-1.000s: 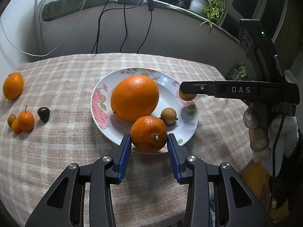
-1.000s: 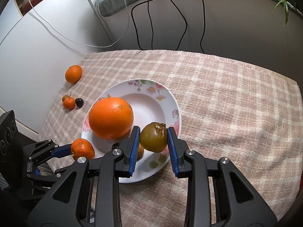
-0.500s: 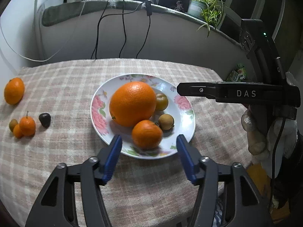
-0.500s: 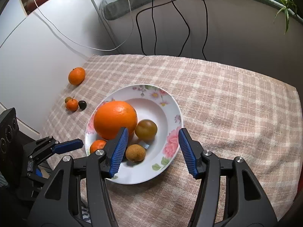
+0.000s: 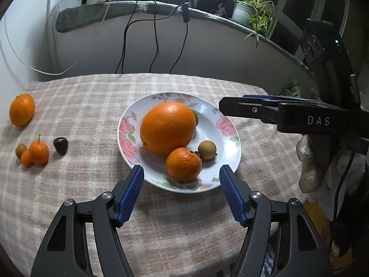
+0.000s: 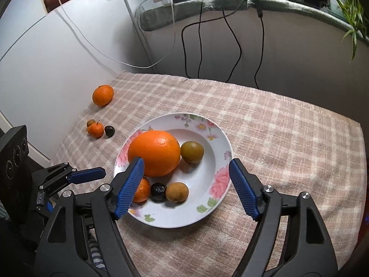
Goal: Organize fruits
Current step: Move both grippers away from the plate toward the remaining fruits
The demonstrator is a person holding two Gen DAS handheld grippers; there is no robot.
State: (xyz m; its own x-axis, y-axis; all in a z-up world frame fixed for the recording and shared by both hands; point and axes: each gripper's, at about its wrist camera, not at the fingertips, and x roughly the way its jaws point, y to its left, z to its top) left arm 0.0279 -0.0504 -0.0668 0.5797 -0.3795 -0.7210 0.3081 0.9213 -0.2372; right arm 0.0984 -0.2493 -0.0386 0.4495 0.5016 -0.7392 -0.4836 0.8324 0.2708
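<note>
A floral plate (image 5: pixel 227 136) (image 6: pixel 216 161) holds a big orange (image 5: pixel 168 128) (image 6: pixel 154 153), a small mandarin (image 5: pixel 183 164) (image 6: pixel 141 190), a brown longan (image 5: pixel 207 150) (image 6: pixel 177 192), a green-brown fruit (image 6: pixel 192 152) and a dark fruit (image 6: pixel 158 192). My left gripper (image 5: pixel 181 180) is open and empty just in front of the plate. My right gripper (image 6: pixel 186 173) is open and empty above the plate's near side. On the cloth at the left lie a mandarin (image 5: pixel 22 109) (image 6: pixel 103 95), a cluster of small orange fruits (image 5: pixel 38 152) (image 6: pixel 95 129) and a dark fruit (image 5: pixel 61 145) (image 6: pixel 109 130).
The table has a checked cloth (image 5: pixel 80 106) (image 6: pixel 276 127). A wall and ledge with hanging cables (image 5: pixel 154 41) (image 6: pixel 200 37) stand behind it. A potted plant (image 5: pixel 251 16) sits on the ledge at the right. The right gripper's body (image 5: pixel 299 115) is at the plate's right.
Both grippers have opened and let go: the mandarin and the green-brown fruit now lie on the plate. Both grippers have drawn back from the plate.
</note>
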